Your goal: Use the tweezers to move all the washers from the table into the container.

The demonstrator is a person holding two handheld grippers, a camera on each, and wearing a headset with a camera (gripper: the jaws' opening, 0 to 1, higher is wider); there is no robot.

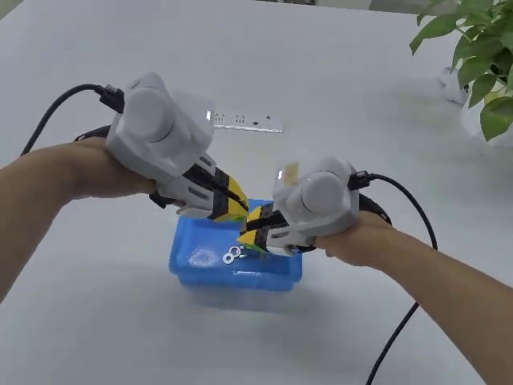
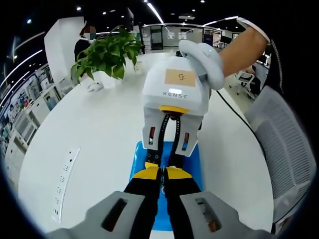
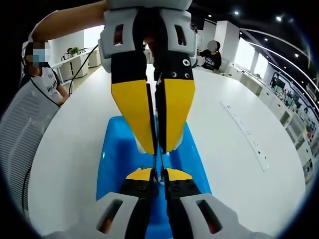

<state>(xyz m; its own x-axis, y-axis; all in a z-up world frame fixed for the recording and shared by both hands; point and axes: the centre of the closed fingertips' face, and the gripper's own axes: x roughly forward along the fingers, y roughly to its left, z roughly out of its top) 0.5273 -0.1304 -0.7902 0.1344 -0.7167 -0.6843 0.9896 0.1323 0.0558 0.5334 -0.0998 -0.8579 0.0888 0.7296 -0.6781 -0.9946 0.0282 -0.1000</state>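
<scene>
Head view: blue container (image 1: 188,269) on the white bench (image 1: 321,80). Inside the container, toward its near wall, a small cluster of metal washers (image 1: 232,255). Directly above the container, left tongs (image 1: 236,207) slanting down from its far left side and right tongs (image 1: 250,228) coming in from its right side, tips almost touching over its middle. Left hand (image 1: 96,172) wrapped round the grey body left of the container, right hand (image 1: 353,241) round the one to its right, with a black cable (image 1: 401,321) trailing off past the container's near right corner. Beyond the container and well apart from it, a white power strip (image 1: 247,122) lying flat. Far off to the container's right, a leafy plant (image 1: 481,56).

Right gripper view: looks along the length of the container. Above it, left tongs (image 3: 157,149) with yellow tips pressed together on a thin dark strip, the tweezers (image 3: 156,124). Right tongs (image 3: 159,174) likewise drawn together, clamped on the lower end of the same strip, over the container's near half.

Left gripper view: left tongs (image 2: 162,173) all but closed above the container, right tongs (image 2: 163,160) facing them tip to tip.
</scene>
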